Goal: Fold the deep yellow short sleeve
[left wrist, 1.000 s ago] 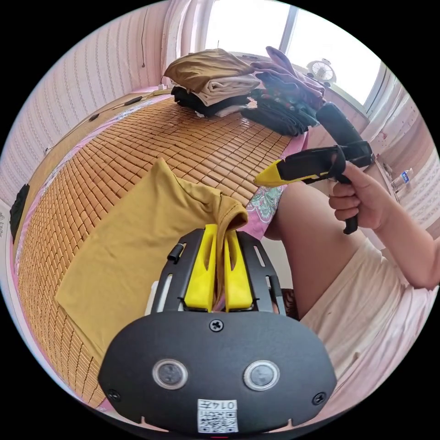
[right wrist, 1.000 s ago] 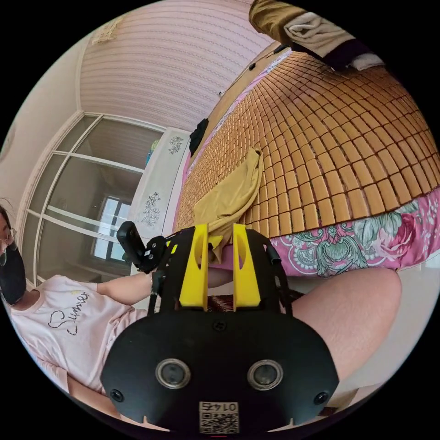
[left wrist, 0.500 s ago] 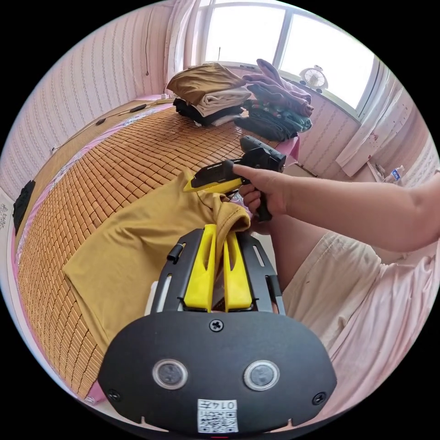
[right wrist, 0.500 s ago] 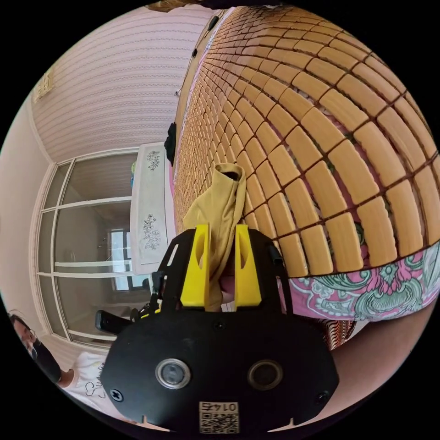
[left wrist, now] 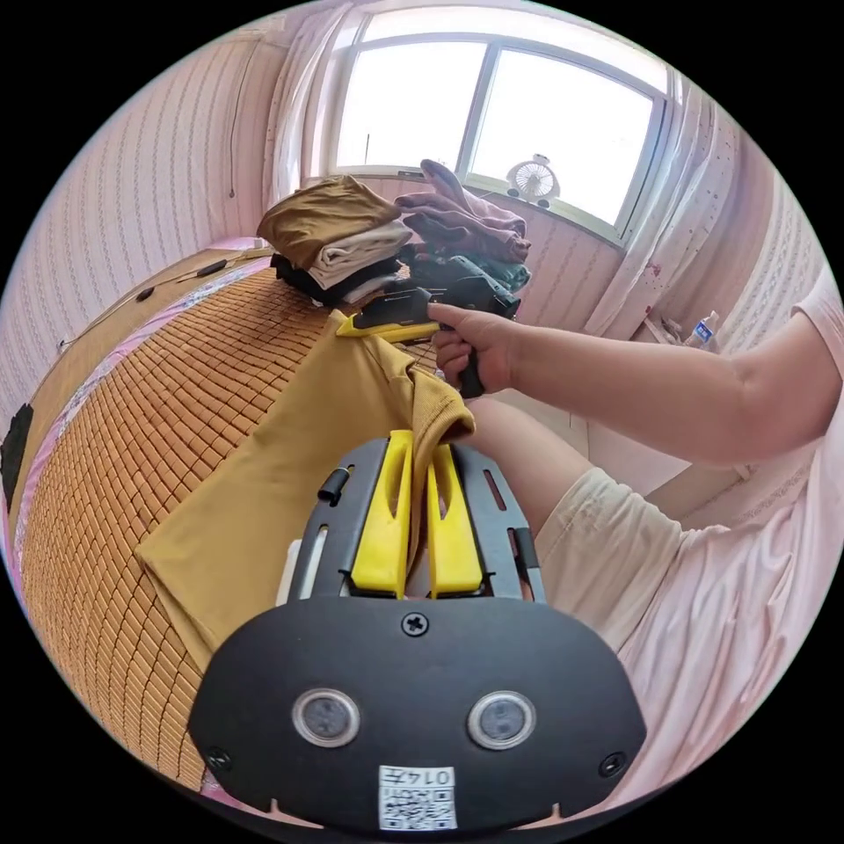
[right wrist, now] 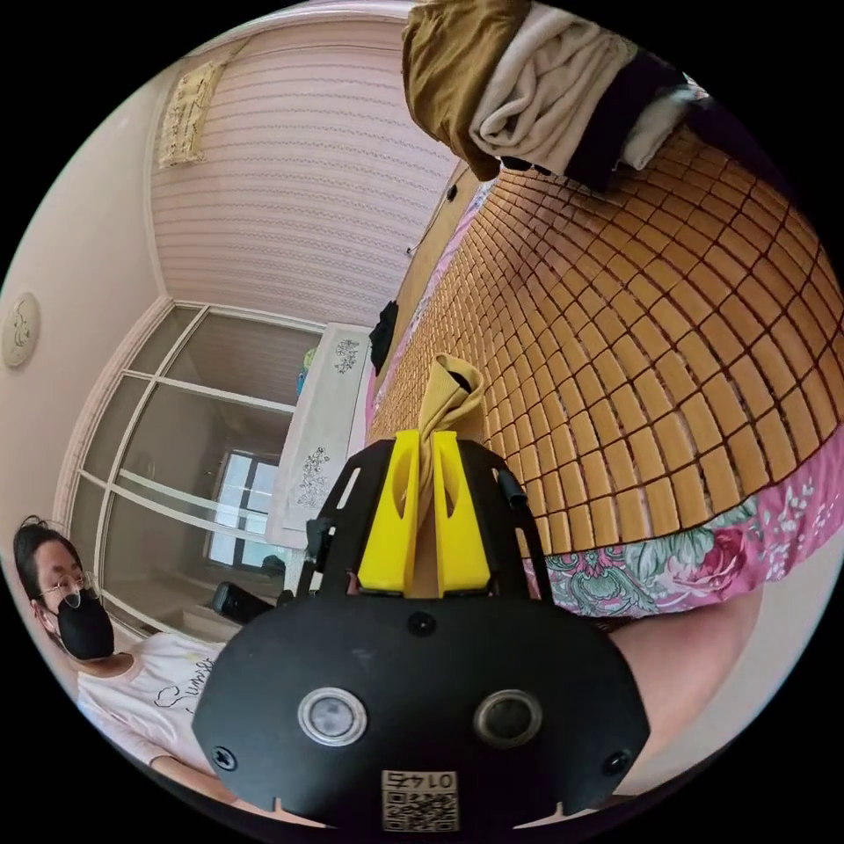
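A deep yellow short sleeve shirt (left wrist: 290,457) lies spread on a bed covered by a bamboo mat (left wrist: 132,387). The left gripper (left wrist: 420,457) has its yellow fingers clamped on a sleeve hem at the bed's near edge. The right gripper (right wrist: 425,453), held in a hand (left wrist: 475,343), has its fingers pressed together on another bunched edge of the shirt. Folded clothes (left wrist: 343,237) are stacked at the mat's far end, below a window (left wrist: 492,114).

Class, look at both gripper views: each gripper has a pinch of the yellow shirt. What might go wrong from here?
The left gripper and right gripper each clamp a thin bunch of the deep yellow shirt, so cloth may slip out when pulled. The stack of folded clothes lies close behind on the mat; a wide swing might topple it.
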Demonstrator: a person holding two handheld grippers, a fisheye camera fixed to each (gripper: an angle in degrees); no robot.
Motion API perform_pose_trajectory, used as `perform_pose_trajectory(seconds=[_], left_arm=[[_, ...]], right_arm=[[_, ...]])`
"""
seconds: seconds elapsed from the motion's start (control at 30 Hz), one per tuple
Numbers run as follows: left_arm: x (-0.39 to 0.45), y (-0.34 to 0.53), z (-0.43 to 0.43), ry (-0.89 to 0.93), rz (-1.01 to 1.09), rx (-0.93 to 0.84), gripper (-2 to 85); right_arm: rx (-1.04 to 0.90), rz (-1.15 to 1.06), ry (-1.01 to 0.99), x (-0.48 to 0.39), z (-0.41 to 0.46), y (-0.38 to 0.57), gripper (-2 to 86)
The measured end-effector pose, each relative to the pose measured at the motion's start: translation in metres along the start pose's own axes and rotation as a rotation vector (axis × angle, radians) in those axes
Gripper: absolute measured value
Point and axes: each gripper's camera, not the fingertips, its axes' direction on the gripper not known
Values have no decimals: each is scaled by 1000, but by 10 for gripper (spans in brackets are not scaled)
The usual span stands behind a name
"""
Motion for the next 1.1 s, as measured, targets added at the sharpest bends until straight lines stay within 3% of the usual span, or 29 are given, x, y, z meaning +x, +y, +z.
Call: perform_pose_trajectory(seconds=[0.17, 0.37, 0.53, 0.63, 0.87, 1.1], left_arm=[[-14, -1, -5, 70, -68, 85, -6], [-57, 59, -39, -2, -202, 52, -3], [-115, 127, -45, -67, -479, -47, 10], [-138, 151, -45, -22, -588, -81, 24], [-175, 184, -56, 22, -710, -161, 39], [-208, 207, -76, 60, -838, -293, 39]], right_arm=[[-98, -124, 129, -54, 22, -14, 14], [-354, -250, 216, -112, 186, -5, 15], [-524, -260, 377, -121, 342, 27, 19], [-571, -262, 378, -125, 389, 37, 22], [-516, -311, 390, -141, 426, 37, 29], [-597, -575, 634, -158, 491, 48, 86]])
